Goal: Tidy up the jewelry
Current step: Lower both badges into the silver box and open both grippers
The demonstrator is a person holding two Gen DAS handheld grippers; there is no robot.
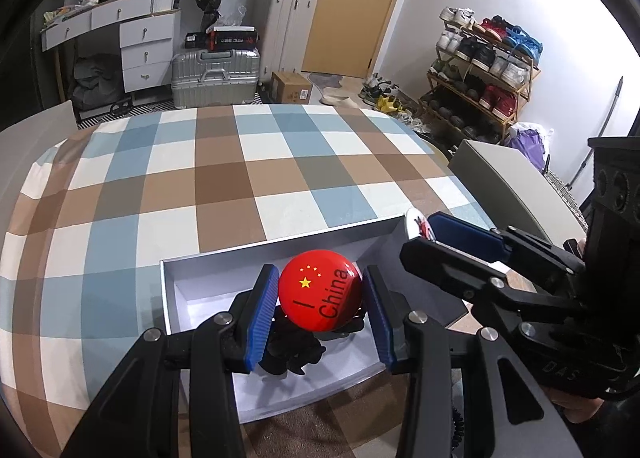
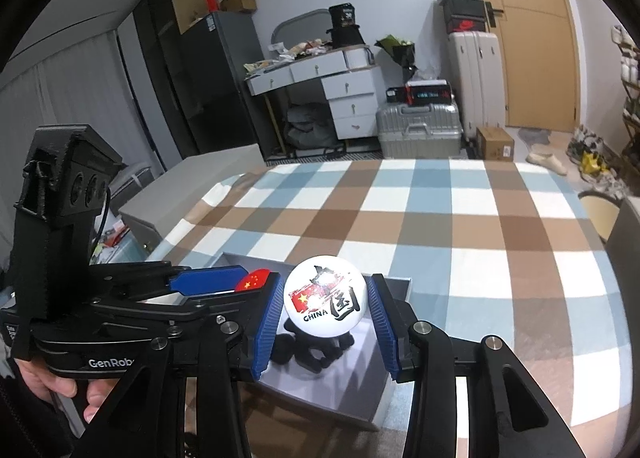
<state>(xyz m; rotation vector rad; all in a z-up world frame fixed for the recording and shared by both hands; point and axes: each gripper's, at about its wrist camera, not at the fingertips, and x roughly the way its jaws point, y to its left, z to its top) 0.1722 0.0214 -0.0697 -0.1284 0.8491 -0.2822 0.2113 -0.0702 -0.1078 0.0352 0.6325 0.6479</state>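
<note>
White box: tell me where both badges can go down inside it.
The white box has bare floor along its far wall and left end. Its near middle is crowded by a black item under the red badge. The white badge hangs over that same clutter.

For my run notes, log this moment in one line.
left gripper: shut on red badge | right gripper: shut on white badge | both over white box

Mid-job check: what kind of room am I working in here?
Most likely a lived-in bedroom or studio flat: a white vanity desk with drawers, silver and white hard-shell suitcases, and a wooden rack full of sneakers surround the table under its checked blue-brown cloth.
</note>
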